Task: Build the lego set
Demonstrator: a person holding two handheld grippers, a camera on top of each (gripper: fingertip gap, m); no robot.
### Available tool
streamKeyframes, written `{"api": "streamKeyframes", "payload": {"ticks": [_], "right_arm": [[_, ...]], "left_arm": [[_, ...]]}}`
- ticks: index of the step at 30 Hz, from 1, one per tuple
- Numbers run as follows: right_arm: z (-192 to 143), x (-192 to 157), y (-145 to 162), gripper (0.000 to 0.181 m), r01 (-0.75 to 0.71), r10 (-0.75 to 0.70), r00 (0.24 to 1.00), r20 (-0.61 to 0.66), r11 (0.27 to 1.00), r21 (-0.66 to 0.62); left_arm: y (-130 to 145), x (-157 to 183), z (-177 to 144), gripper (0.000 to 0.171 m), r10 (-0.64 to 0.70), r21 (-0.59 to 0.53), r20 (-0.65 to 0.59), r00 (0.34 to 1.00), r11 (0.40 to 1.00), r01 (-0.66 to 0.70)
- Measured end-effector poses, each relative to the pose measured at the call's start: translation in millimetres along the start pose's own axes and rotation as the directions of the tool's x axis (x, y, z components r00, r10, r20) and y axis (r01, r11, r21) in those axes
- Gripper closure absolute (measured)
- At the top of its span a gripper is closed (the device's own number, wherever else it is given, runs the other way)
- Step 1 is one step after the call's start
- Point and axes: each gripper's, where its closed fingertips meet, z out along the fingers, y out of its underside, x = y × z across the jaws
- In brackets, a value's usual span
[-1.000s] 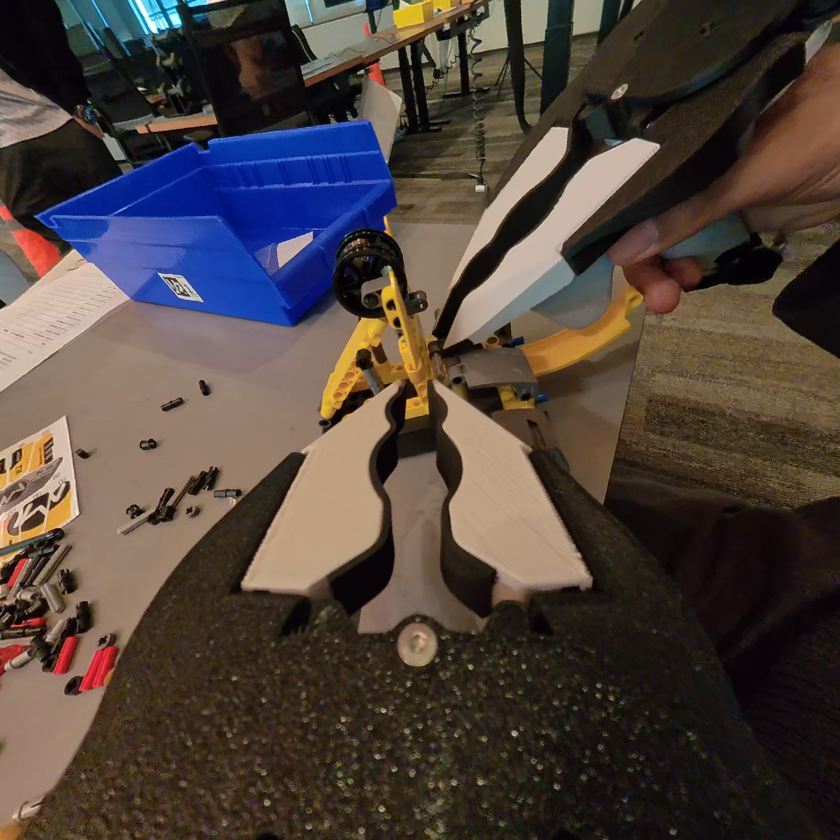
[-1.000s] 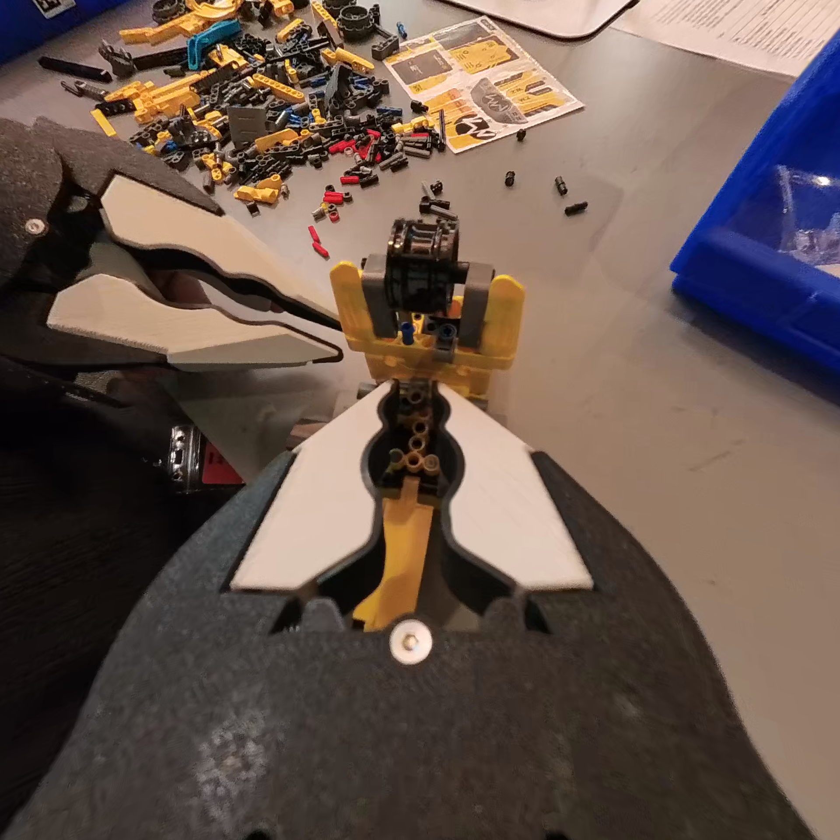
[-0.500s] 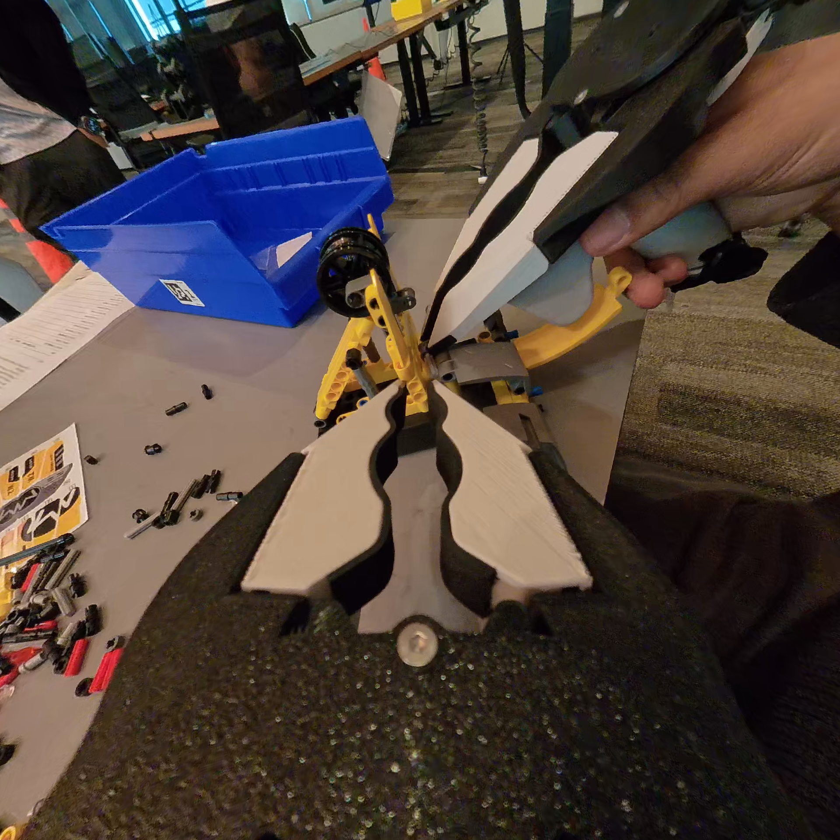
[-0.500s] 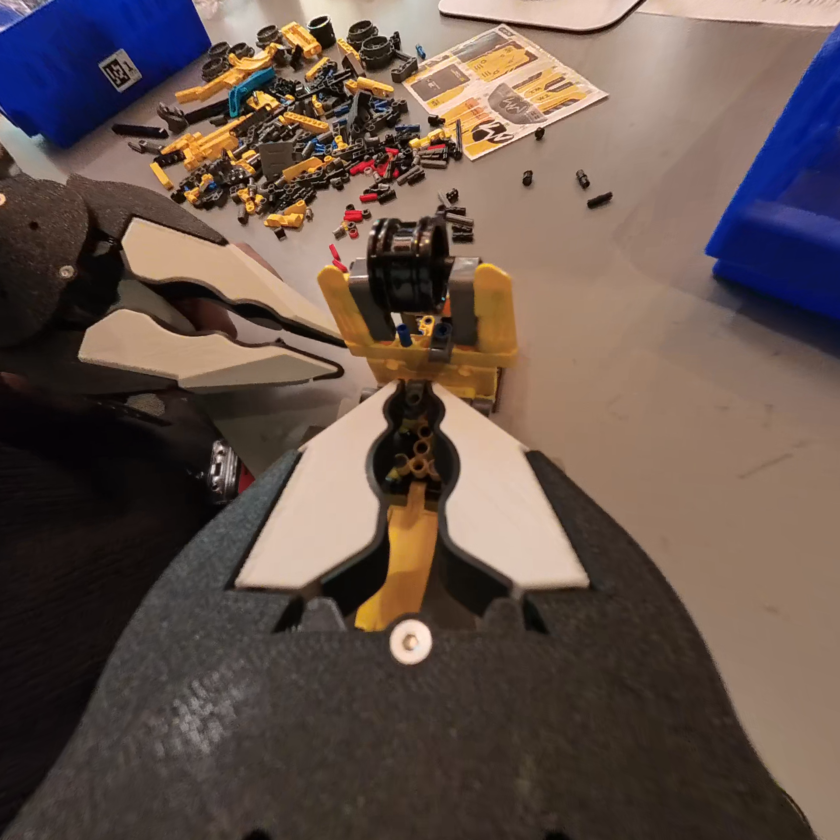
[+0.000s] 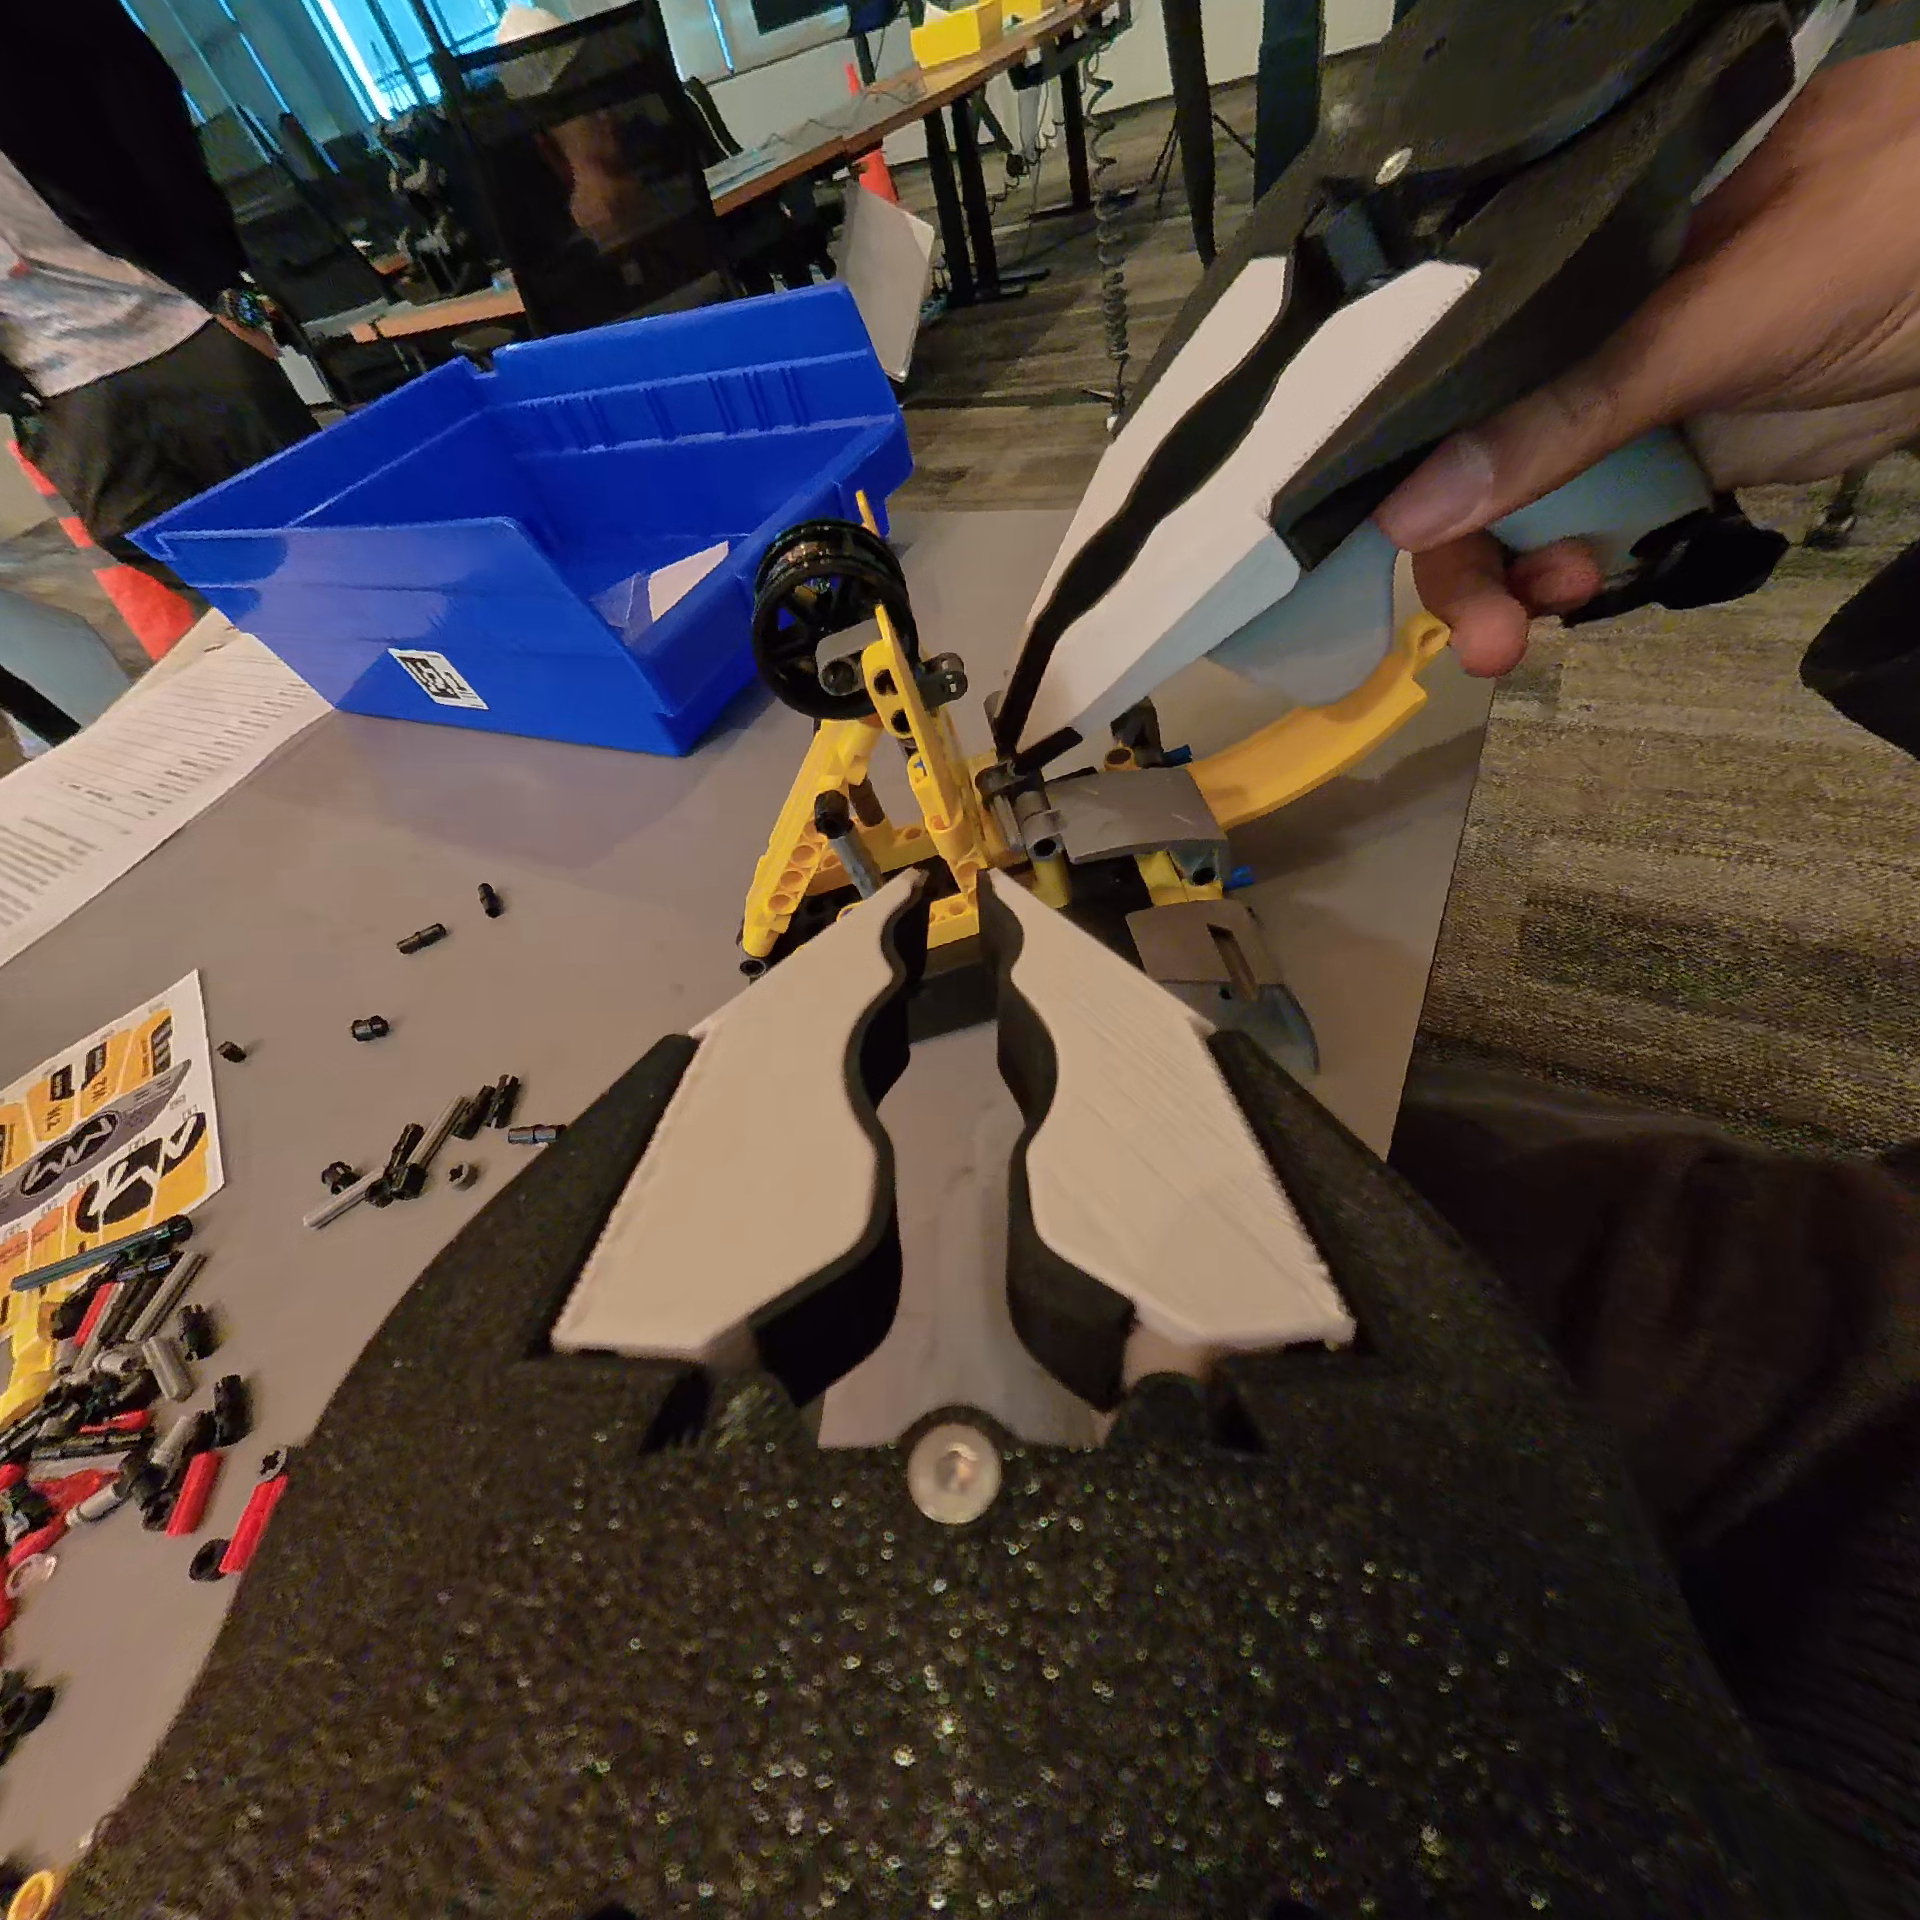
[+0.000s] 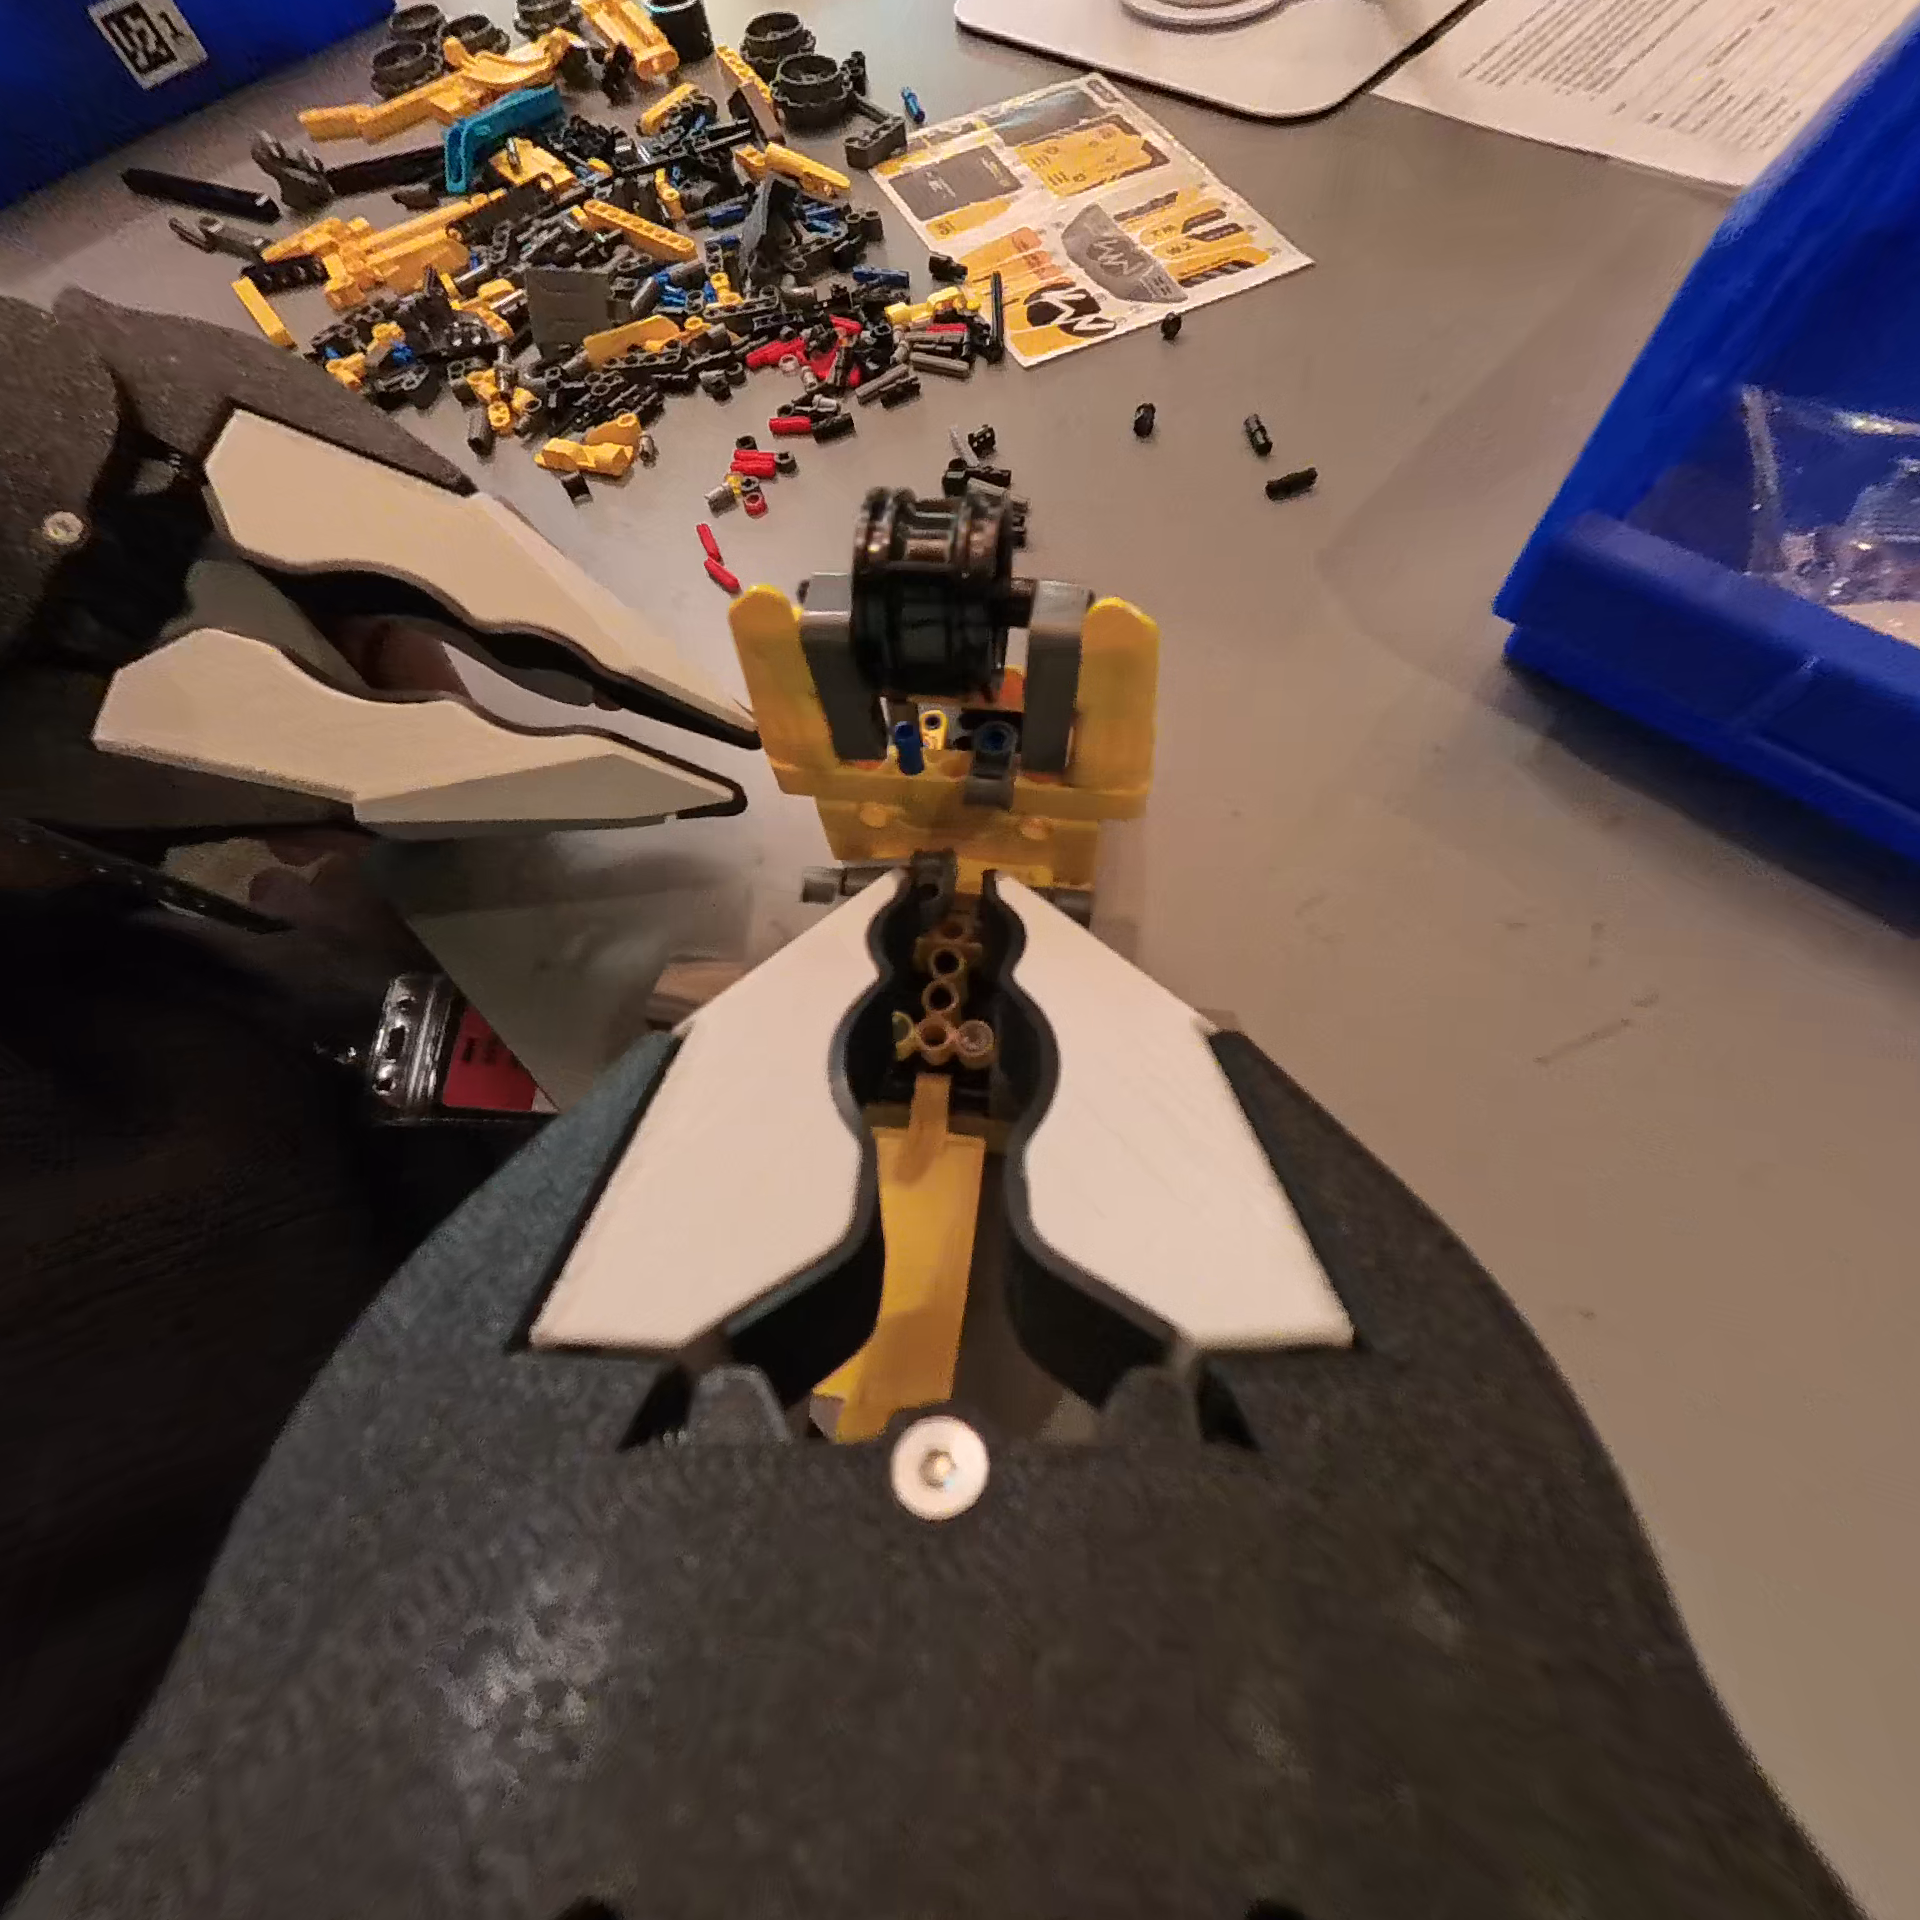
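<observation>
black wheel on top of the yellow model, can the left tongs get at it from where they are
Probably yes. The left tongs sit at the yellow model's base, just below the black wheel; nothing covers it. The right tongs work farther right.

Both grippers are showing speckled black bodies (image 5: pixel 935 1662), white wedge fingers (image 6: pixel 748 1143) edged in black padding, and one silver screw (image 6: pixel 940 1469).

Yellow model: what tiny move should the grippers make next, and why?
Probably ease the right gripper gently downward: its shut tips pinch a small black piece right against the top of the yellow model, while the left gripper flanks its base.
</observation>
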Motion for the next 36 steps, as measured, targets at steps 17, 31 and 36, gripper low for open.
{"api": "streamKeyframes", "payload": {"ticks": [17,31,36], "right_arm": [[8.8,-0.7,0.0,0.181,0.195,-0.195,0.98,-0.034,0.981,0.012],[-6.6,2.7,-6.8,0.181,0.192,-0.189,0.981,-0.049,0.979,0.067],[-13.1,-2.8,-14.1,0.181,0.246,-0.239,0.966,-0.095,0.967,0.072]], "left_arm": [[-0.5,-0.4,-0.6,0.164,-0.002,0.006,-0.005,1.0,1.0,0.002],[-3.2,-4.1,-3.4,0.164,-0.035,0.029,-0.011,0.999,0.999,0.035],[-4.0,-7.5,-5.9,0.164,-0.04,0.04,0.013,0.999,0.998,0.039]]}}
